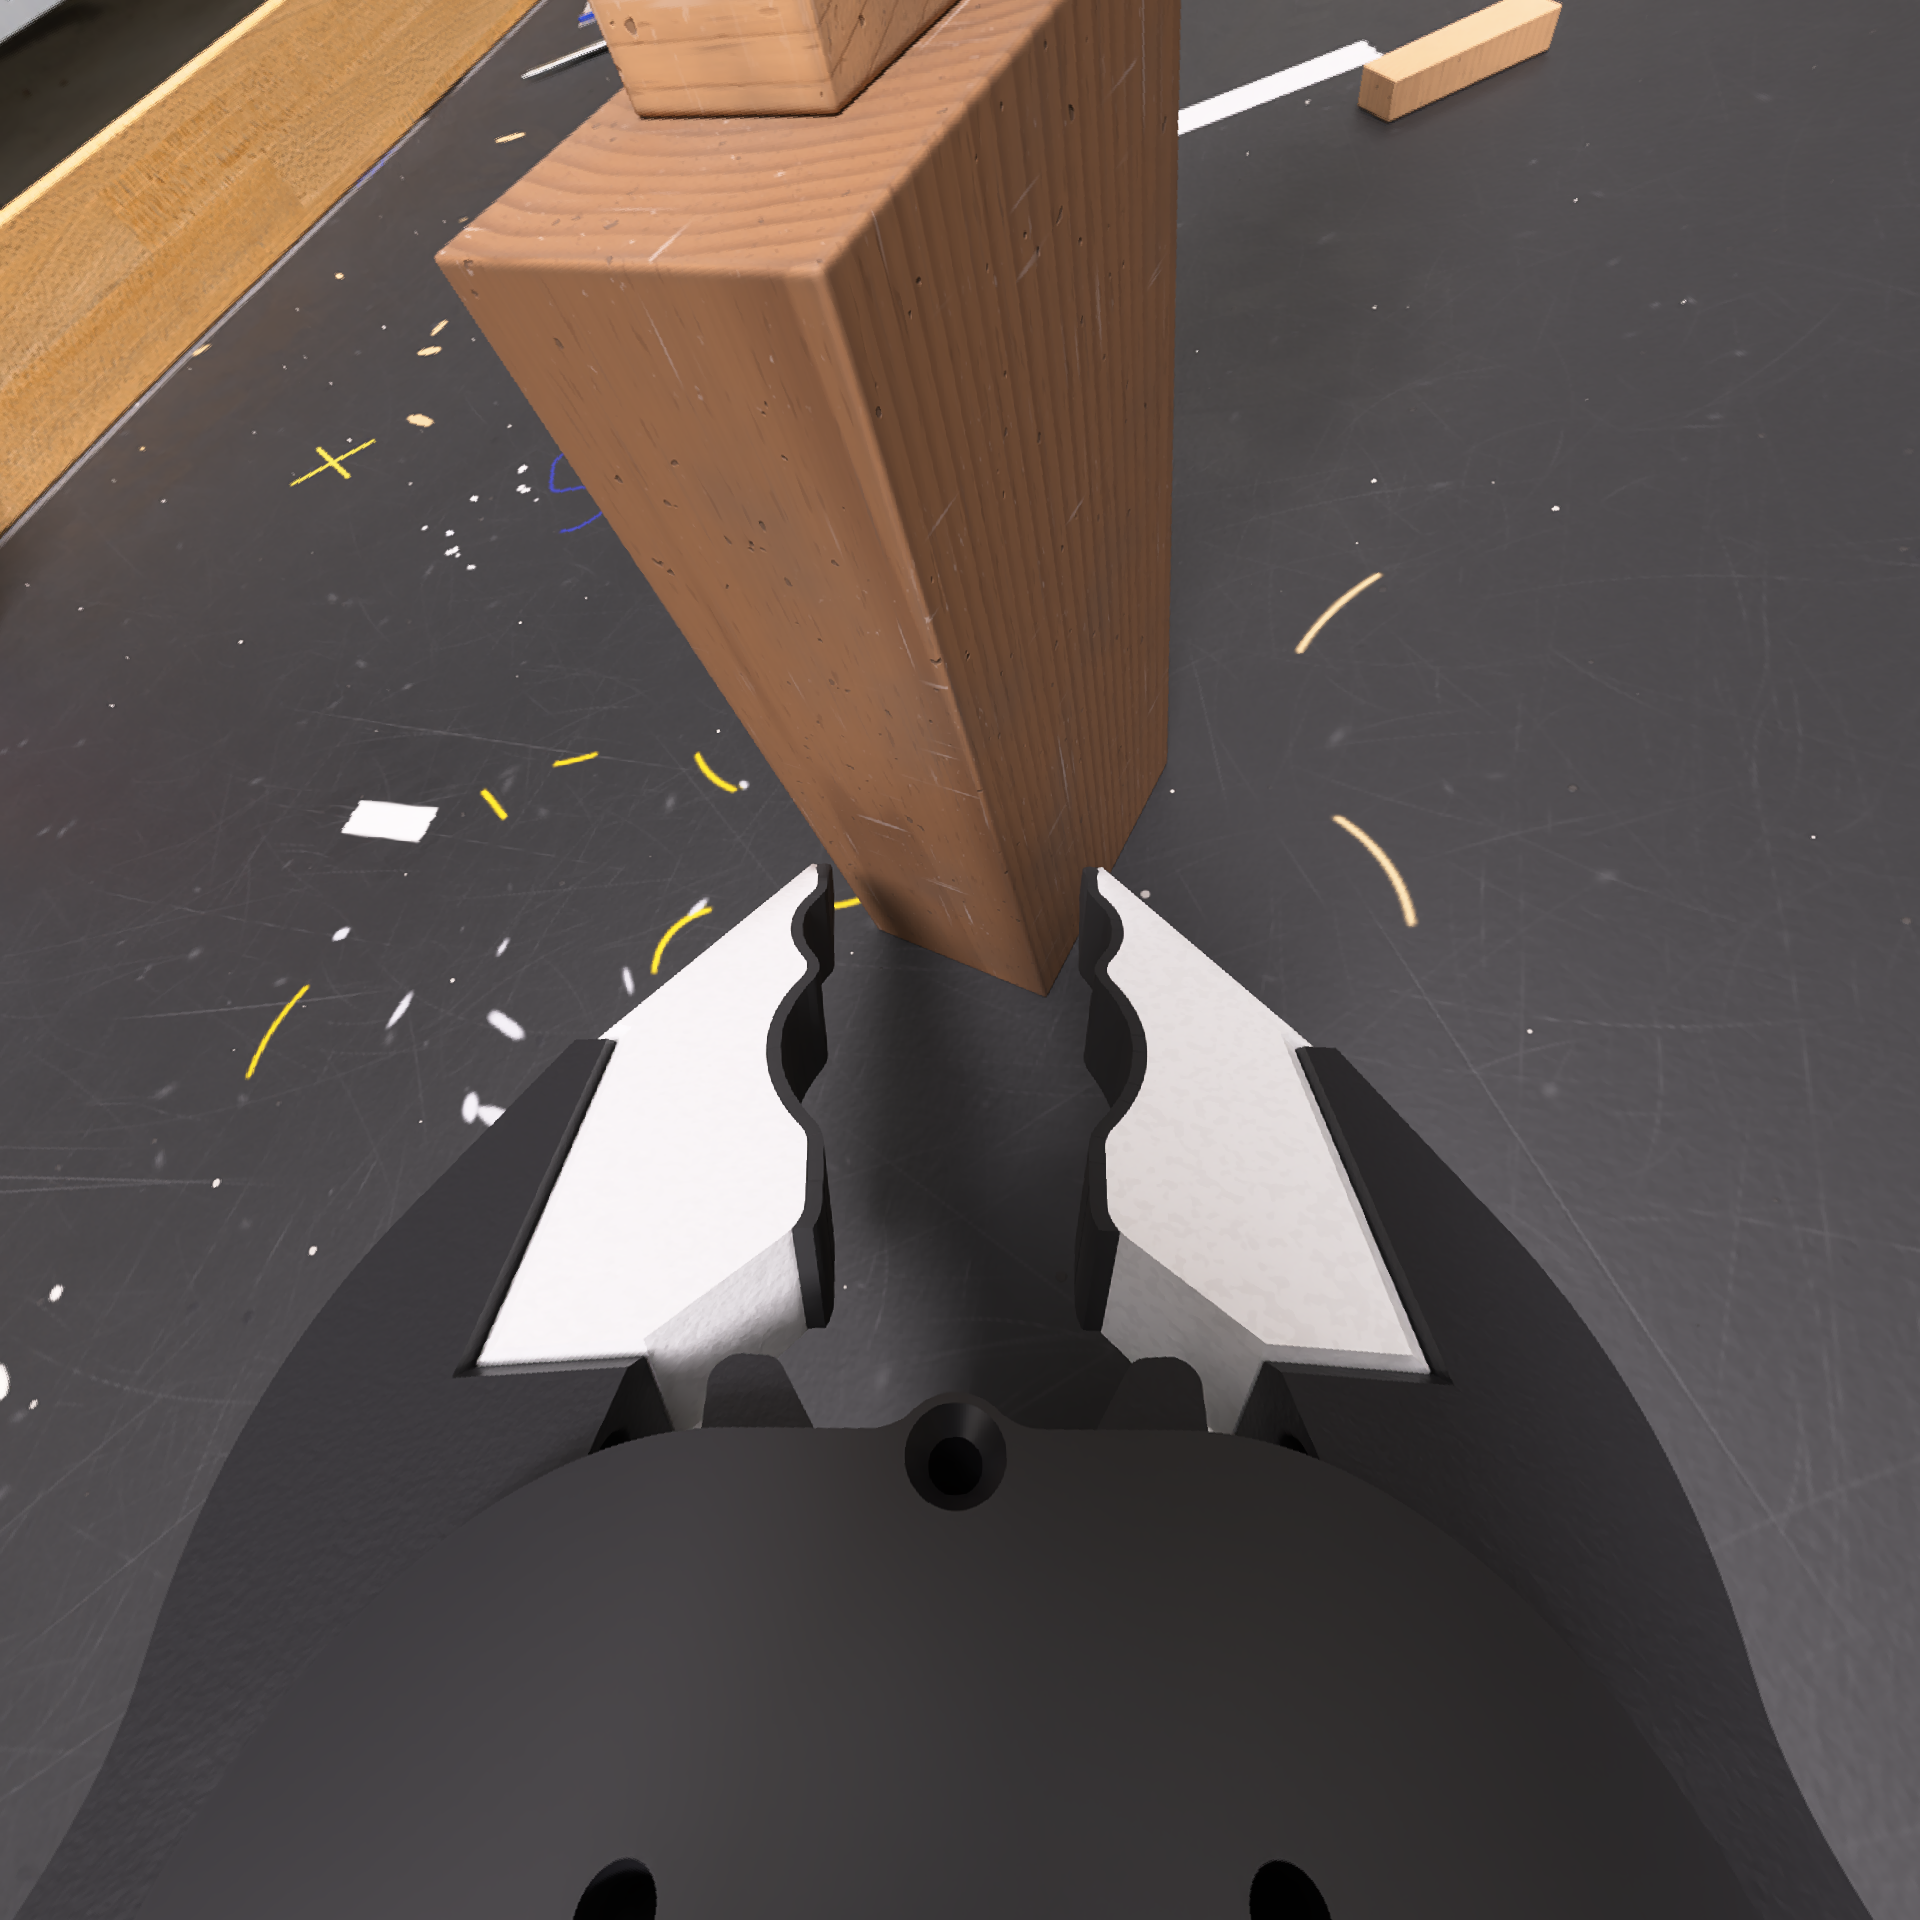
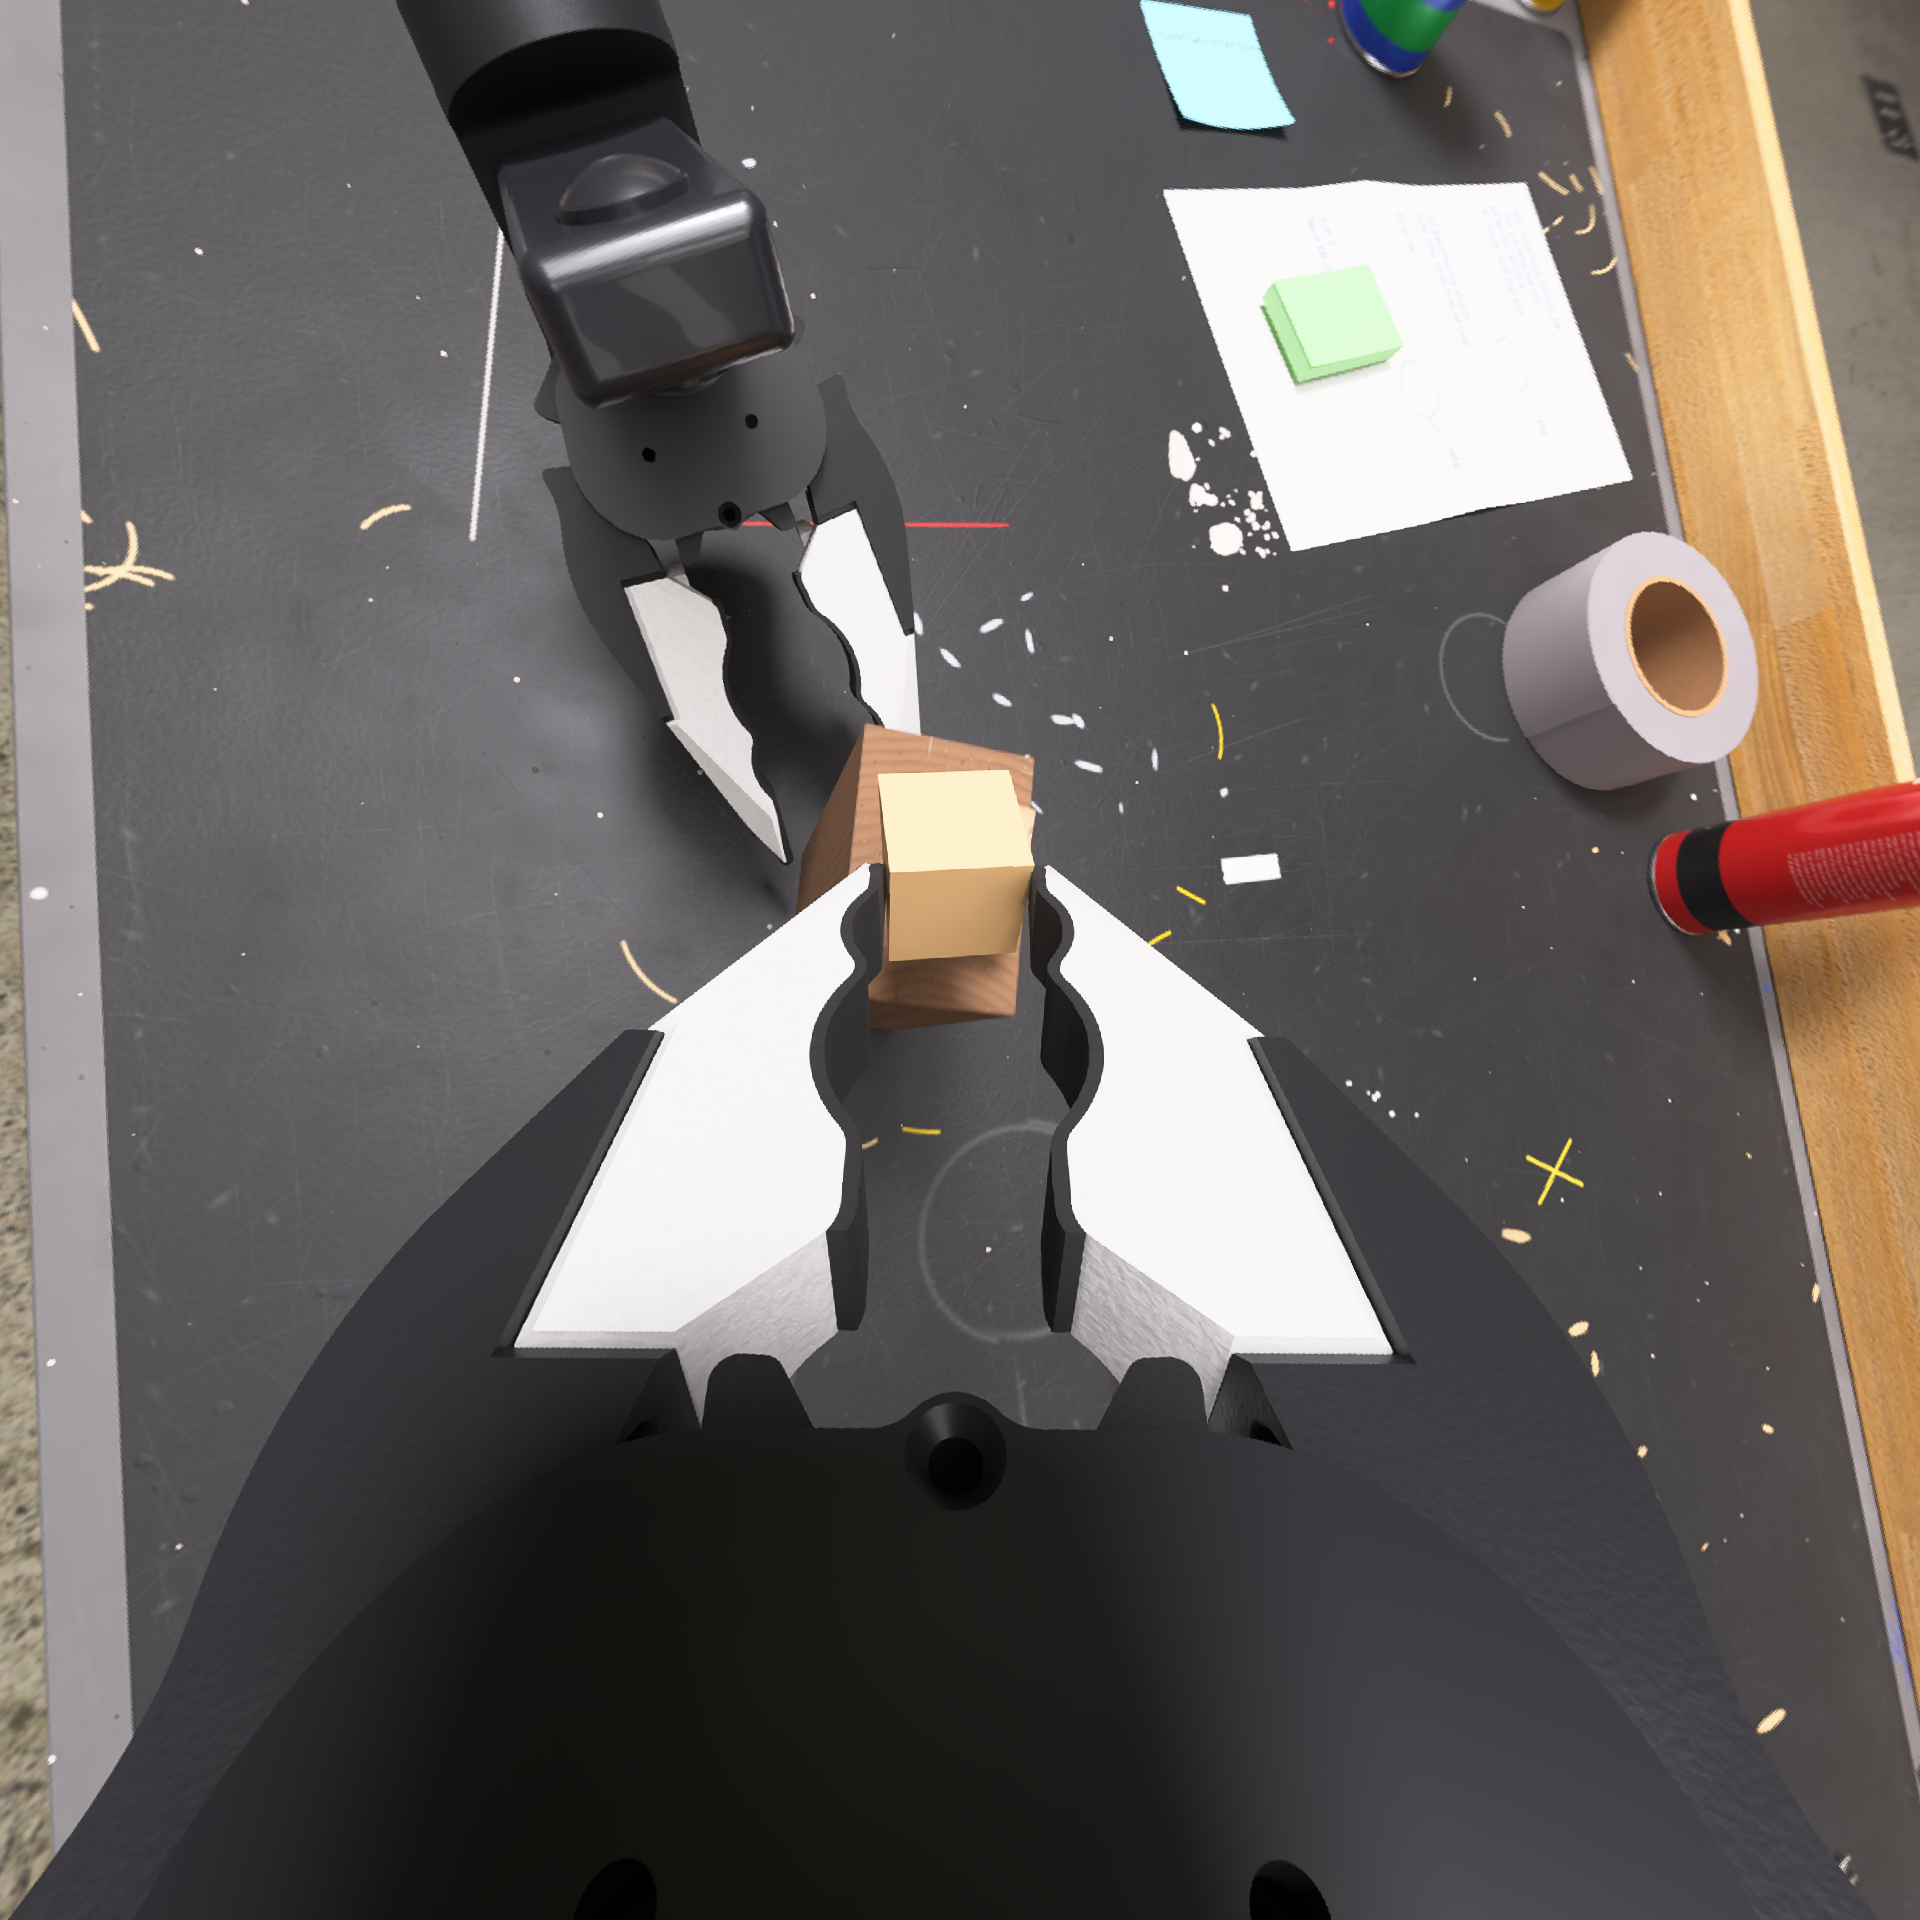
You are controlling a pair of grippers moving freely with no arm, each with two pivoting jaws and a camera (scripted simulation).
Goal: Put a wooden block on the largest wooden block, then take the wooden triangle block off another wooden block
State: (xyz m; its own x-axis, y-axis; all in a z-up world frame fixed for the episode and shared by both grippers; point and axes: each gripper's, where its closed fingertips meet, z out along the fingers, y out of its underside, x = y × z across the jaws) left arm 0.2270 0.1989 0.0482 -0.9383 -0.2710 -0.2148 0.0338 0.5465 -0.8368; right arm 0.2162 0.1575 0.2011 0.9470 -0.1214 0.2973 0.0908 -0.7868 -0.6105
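Left gripper (image 1: 956, 925): matte black shell, broad and rounded at 6 o'clock, with one round recessed hole on the centreline and two more holes at the bottom edge. Fingers (image 1: 707, 1122) were white, wedge-shaped, and lined inside with black wavy-edged pads (image 1: 805, 1049). Right gripper (image 2: 954, 920): same build, white fingers (image 2: 727, 1143), black scalloped pads (image 2: 847, 1049). Seen from the right wrist at 11 o'clock, the left unit carried a glossy dark grey box with a domed lens on a black cylindrical handle.

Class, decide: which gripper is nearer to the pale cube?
Right. The right gripper has its fingertips on either side of the pale cube; the left gripper sits low by the tall brown block.
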